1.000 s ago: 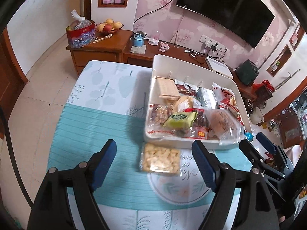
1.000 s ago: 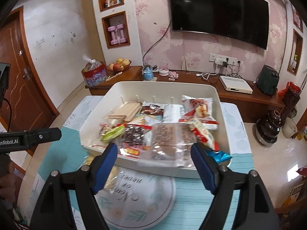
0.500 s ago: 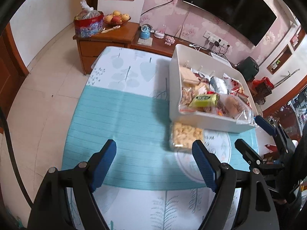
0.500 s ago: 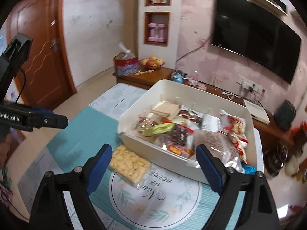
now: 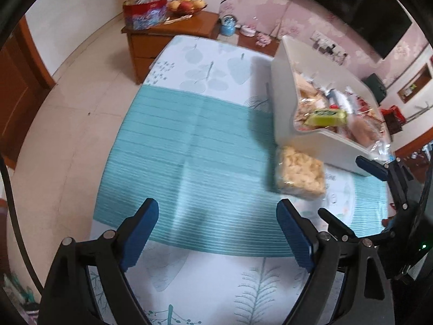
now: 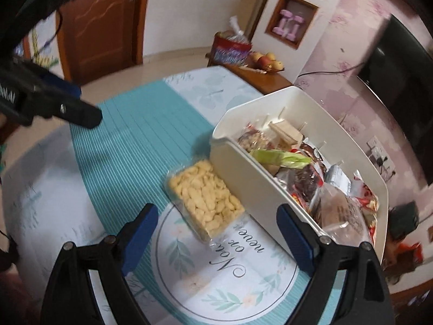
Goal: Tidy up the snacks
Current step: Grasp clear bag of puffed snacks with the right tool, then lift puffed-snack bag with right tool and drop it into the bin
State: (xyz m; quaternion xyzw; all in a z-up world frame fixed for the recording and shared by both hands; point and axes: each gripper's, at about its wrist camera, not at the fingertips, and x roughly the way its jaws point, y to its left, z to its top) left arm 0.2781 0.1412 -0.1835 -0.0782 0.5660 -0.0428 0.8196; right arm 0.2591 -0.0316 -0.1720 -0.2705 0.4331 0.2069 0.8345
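Observation:
A clear packet of pale yellow snacks lies flat on the teal tablecloth against the near wall of a white bin; it also shows in the left wrist view. The bin is full of several mixed snack packets. My right gripper is open and empty, hovering just short of the yellow packet. My left gripper is open and empty over bare tablecloth, well to the left of the packet. The right gripper's fingers show at the right edge of the left wrist view.
The table carries a teal striped cloth with a round printed mat. A wooden sideboard with a fruit bowl and a red gift tin stands beyond the table. A wall TV hangs on the right.
Both grippers have pulled back and swung left. The bin and the yellow packet have slid to the right of the left view. The right gripper now faces the packet. Nothing was grasped.

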